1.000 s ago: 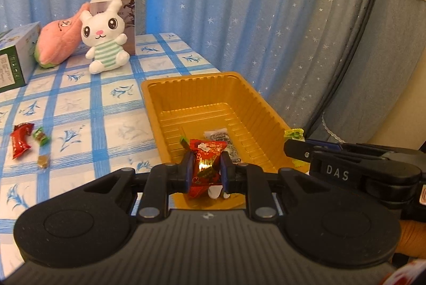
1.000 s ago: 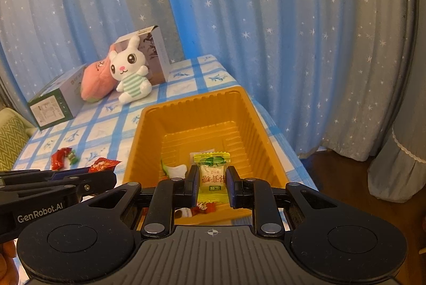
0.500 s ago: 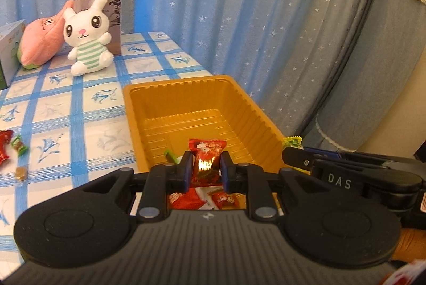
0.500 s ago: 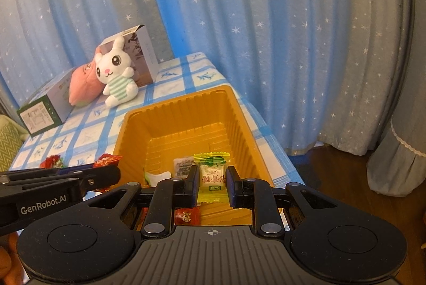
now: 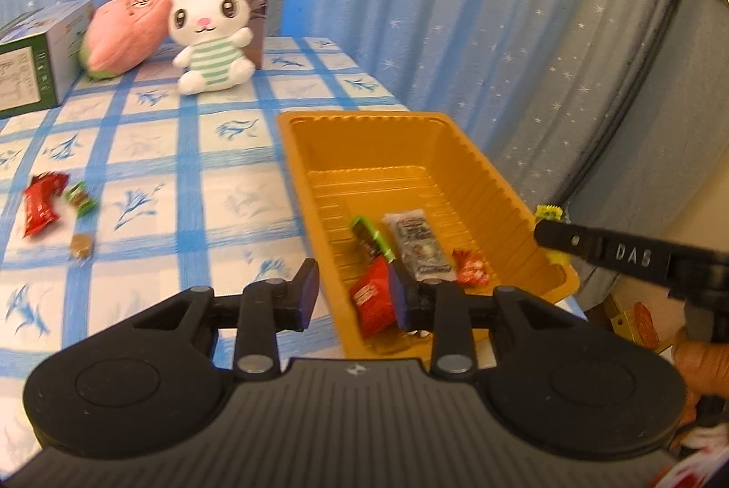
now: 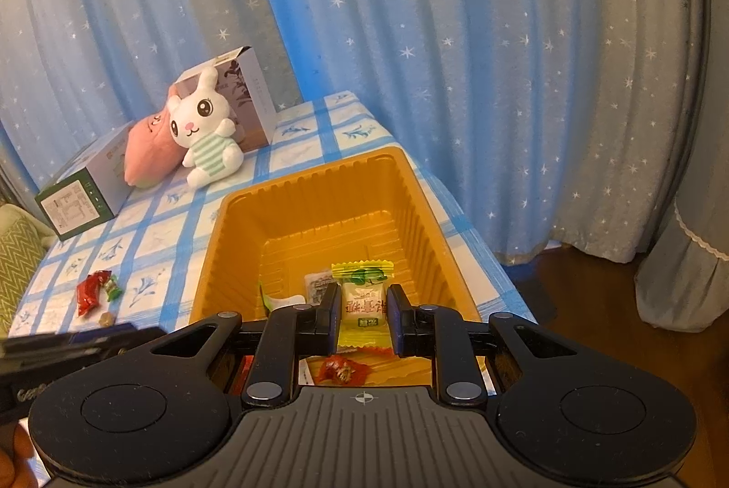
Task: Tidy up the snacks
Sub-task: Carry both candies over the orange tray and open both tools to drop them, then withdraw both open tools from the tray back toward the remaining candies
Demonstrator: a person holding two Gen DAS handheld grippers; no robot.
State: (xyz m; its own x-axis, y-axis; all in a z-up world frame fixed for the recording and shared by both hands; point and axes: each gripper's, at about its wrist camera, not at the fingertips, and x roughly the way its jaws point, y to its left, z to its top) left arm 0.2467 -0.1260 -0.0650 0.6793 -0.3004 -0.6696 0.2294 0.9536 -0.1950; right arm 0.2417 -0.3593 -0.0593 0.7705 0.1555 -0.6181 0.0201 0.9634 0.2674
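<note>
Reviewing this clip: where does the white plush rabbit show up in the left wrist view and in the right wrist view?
Left wrist view: the white plush rabbit sits upper left of centre, at the far end of the table, before a box.
Right wrist view: the rabbit is at left, mid-height, before the same box.
Shared landmark: the orange tray; in both views the rabbit sits beyond its far left corner.

Green box (image 5: 32, 59) cut off left

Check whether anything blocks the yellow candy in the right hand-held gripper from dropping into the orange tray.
Nothing visible blocks it. The right hand-held gripper holds the yellow candy over the open orange tray; below it lie only loose snacks, including a red-wrapped candy.
</note>
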